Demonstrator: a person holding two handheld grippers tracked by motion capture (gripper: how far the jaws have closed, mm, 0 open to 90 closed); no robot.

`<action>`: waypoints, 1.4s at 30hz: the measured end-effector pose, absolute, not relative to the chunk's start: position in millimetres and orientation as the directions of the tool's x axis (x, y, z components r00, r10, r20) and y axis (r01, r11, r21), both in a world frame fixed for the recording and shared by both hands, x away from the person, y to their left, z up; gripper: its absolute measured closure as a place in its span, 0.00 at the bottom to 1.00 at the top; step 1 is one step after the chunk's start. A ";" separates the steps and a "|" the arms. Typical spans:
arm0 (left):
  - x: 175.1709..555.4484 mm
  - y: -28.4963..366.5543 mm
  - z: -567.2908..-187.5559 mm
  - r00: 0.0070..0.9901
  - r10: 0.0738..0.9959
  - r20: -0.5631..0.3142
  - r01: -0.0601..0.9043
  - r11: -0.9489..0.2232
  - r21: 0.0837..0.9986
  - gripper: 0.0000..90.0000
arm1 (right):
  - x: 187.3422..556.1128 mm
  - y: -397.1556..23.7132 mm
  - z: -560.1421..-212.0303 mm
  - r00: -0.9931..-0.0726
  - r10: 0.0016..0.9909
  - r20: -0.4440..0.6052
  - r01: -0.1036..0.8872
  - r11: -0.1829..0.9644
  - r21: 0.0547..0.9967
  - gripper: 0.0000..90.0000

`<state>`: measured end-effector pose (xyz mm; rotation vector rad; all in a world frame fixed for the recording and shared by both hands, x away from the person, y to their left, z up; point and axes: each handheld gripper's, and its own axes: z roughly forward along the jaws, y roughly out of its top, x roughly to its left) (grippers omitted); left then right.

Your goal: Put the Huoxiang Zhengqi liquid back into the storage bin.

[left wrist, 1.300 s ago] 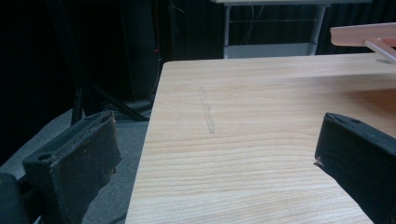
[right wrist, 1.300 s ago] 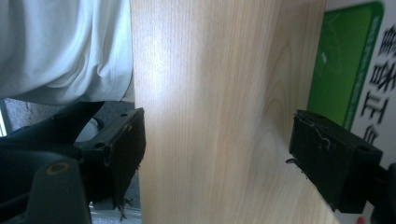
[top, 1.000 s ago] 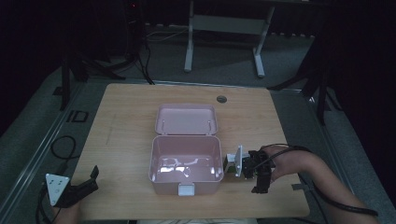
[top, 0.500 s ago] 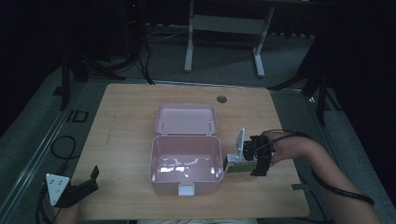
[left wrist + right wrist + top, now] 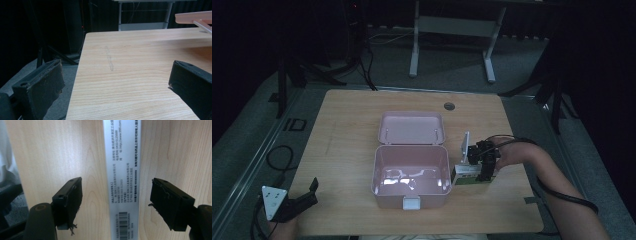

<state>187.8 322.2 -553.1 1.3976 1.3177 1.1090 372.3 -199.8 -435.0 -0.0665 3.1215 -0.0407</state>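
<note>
Since before, the right gripper (image 5: 482, 167) has turned over the small white and green printed box (image 5: 468, 175), jaws wide open, holding nothing. Beside it sits the open pink plastic lunchbox (image 5: 411, 175), looking empty. The left gripper (image 5: 294, 202) is open too.

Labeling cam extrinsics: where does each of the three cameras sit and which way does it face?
High view: above the person's side, facing forward and down on the table; forearms, left hand-held gripper and right hand-held gripper by the open pink box.
Left gripper view: low, along open jaws across the tabletop.
Right gripper view: straight down, jaws straddling the printed carton.
Shared: carton, box edge, wood tabletop.
</note>
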 end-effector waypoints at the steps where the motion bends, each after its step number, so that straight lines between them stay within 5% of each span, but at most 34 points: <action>1: 187.8 322.2 -553.0 0.034 0.999 0.033 0.202 -0.039 0.979 0.00 | 373.5 -200.2 -437.1 -0.999 -0.039 -0.022 -0.039 0.999 -0.028 0.30; 18: 188.1 321.8 -553.3 0.040 0.998 0.038 0.204 -0.045 0.978 0.00 | 382.4 -203.4 -462.8 -0.998 -0.024 -0.054 -0.021 0.997 -0.070 0.46; 25: 188.2 321.4 -553.3 0.042 0.998 0.039 0.206 -0.047 0.977 0.00 | 381.2 -201.2 -470.3 -0.999 -0.036 -0.034 -0.033 0.996 -0.080 0.66; 42: 188.5 321.4 -553.3 0.043 0.999 0.034 0.206 -0.042 0.978 0.00 | 370.9 -198.9 -463.2 -0.999 -0.044 0.013 -0.046 0.992 -0.118 0.70</action>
